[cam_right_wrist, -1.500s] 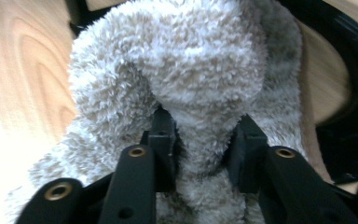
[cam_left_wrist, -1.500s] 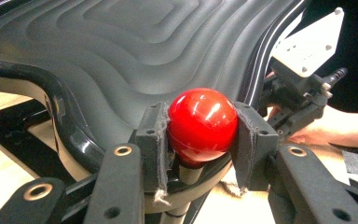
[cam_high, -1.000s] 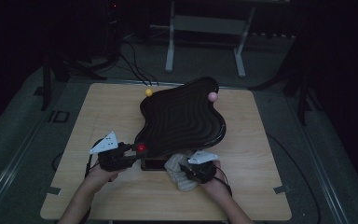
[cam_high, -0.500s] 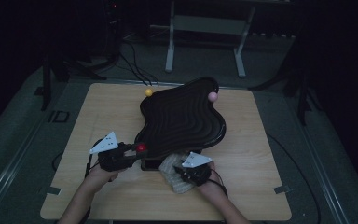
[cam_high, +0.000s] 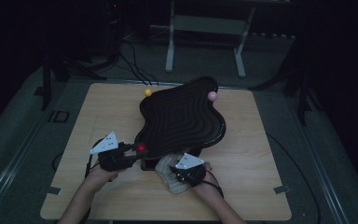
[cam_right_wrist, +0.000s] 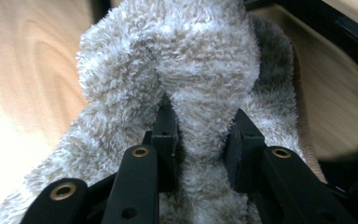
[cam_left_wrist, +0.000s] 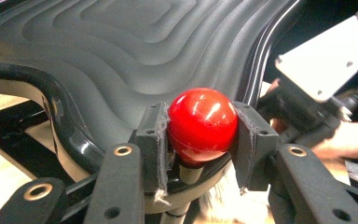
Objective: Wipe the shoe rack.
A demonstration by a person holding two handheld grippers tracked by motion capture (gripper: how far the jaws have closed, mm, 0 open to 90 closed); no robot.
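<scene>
A black wavy tray with ridged steps stands on a frame in the middle of the wooden table. At its near left corner a red ball knob sits on a short post, and my left gripper is shut on it. A fluffy cream cloth lies on the table below the tray's front edge. My right gripper is shut on a fold of this cloth.
A yellow ball knob and a pink ball knob stand at the tray's far corners. The right gripper's grey plate shows beside the tray in the left gripper view. A metal stand is on the dark floor beyond the table.
My right gripper has shifted left and closer to the tray's front with the cloth. The left gripper has stayed on the red knob.
</scene>
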